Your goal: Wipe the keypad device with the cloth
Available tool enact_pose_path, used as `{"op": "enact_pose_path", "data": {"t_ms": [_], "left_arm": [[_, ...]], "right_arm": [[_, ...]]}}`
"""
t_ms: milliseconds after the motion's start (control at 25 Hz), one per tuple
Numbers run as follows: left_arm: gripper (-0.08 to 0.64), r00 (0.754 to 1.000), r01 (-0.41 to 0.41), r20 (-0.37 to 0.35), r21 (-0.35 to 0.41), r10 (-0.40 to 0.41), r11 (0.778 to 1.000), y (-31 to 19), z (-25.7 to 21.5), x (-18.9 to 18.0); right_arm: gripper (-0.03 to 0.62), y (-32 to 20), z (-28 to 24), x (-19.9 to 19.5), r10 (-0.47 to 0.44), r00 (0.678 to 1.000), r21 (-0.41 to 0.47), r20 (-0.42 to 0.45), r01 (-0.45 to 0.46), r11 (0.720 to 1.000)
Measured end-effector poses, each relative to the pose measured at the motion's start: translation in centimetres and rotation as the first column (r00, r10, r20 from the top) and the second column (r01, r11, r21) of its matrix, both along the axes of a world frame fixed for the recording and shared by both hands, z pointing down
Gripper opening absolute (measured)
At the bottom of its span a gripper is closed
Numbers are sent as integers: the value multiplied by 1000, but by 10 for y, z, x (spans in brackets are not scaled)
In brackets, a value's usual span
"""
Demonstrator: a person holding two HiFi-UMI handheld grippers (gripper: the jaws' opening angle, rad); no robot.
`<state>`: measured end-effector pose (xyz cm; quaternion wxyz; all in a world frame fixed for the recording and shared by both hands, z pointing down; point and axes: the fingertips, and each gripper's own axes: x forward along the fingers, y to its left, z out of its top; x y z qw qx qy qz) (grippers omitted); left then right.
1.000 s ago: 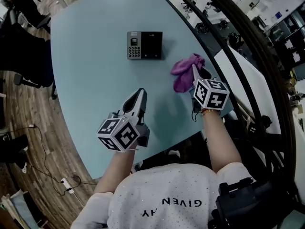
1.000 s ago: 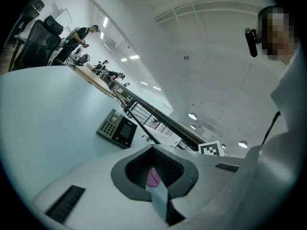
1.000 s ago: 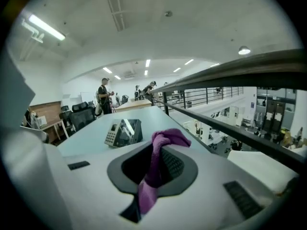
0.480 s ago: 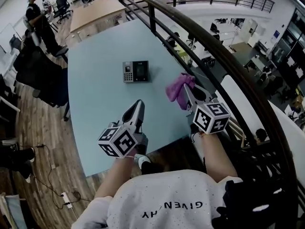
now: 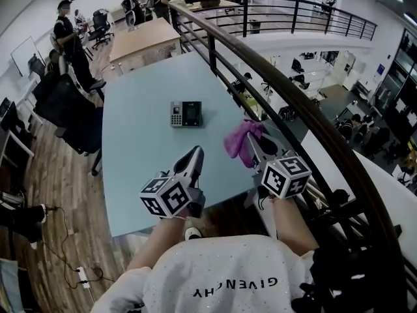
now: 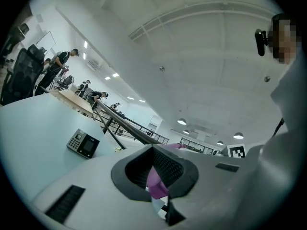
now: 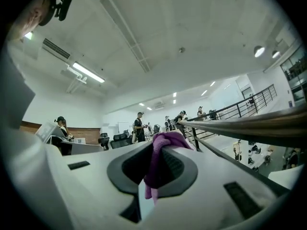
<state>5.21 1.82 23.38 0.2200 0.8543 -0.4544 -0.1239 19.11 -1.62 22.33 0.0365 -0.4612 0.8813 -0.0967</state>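
The dark keypad device (image 5: 186,113) lies flat near the middle of the pale blue table (image 5: 137,142); it also shows far off at the left in the left gripper view (image 6: 82,143). My right gripper (image 5: 251,143) is shut on the purple cloth (image 5: 238,138), which hangs bunched from its tips over the table's right side, short of the keypad. In the right gripper view the cloth (image 7: 156,164) is pinched between the jaws (image 7: 160,145). My left gripper (image 5: 195,154) hovers near the table's front, jaws together and holding nothing (image 6: 154,148).
A dark curved railing (image 5: 287,90) runs close along the table's right side, with a drop to a lower floor beyond. The table's near edge (image 5: 176,222) is just below the grippers. Office chairs (image 5: 71,119) and people stand at the left, and a wooden table (image 5: 146,39) lies behind.
The head view has tilted up and shows more of the room. Both grippers sit farther back from the keypad, toward the near table edge. The cloth stays in the right gripper.
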Motion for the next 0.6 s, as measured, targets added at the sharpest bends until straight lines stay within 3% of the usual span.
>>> {"op": "enact_pose_path", "data": {"t_ms": [360,600], "left_arm": [[5,1000,13,8,46,-13,999,25,-27,16],[5,998,54,34,49,-55,997,28,-26,3]], "right_arm": [[25,21,-32,7,-60,998,41,-24,61,997],[25,22,-29,7,-66,998,31,-25,67,997]]}}
